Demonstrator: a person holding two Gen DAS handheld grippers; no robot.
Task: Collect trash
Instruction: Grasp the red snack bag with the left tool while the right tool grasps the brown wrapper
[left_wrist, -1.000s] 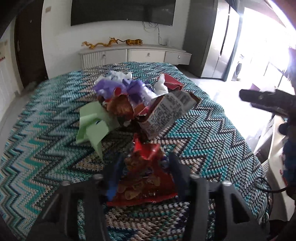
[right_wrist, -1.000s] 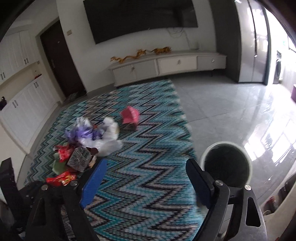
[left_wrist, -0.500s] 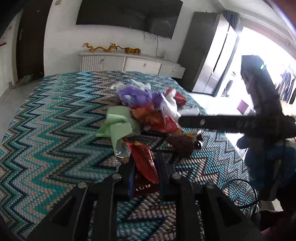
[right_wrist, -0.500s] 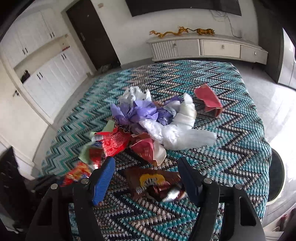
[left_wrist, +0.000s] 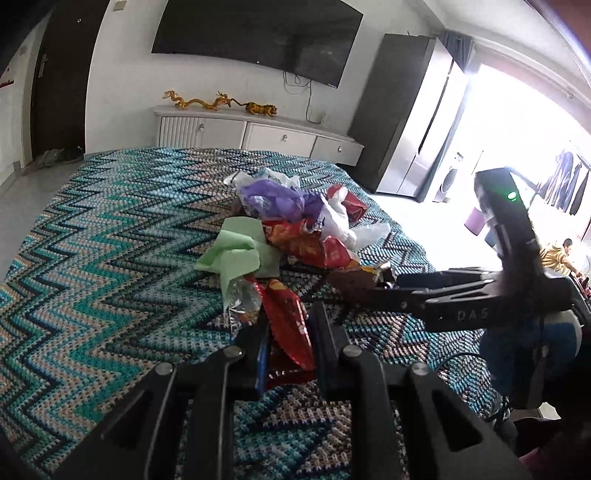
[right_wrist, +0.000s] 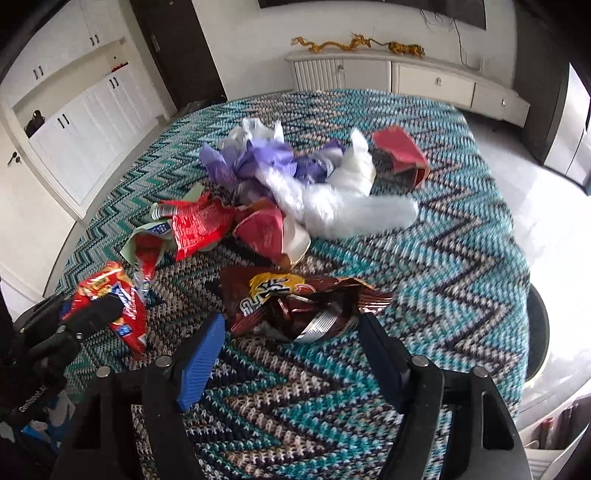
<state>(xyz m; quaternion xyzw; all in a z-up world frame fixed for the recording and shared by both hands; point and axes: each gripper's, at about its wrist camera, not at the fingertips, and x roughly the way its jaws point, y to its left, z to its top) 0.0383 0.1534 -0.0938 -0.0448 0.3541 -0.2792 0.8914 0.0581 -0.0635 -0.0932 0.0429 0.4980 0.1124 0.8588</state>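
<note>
A pile of trash lies on the zigzag cloth: a purple bag, a white plastic bag, green paper and red wrappers. My left gripper is shut on a red snack wrapper at the pile's near edge; the right wrist view shows that wrapper at the left. My right gripper points down at a crumpled brown snack bag. Its jaws are opening, and the bag lies just ahead of the blue pads, untouched.
A red carton lies apart at the pile's far right. A dark round bin stands below the cloth's right edge. A white cabinet, a wall screen and a dark fridge line the far side.
My left gripper shut on the red snack wrapper and drew it slightly off the cloth. My right gripper swung from above the bin over to the pile and sank toward the brown bag.
</note>
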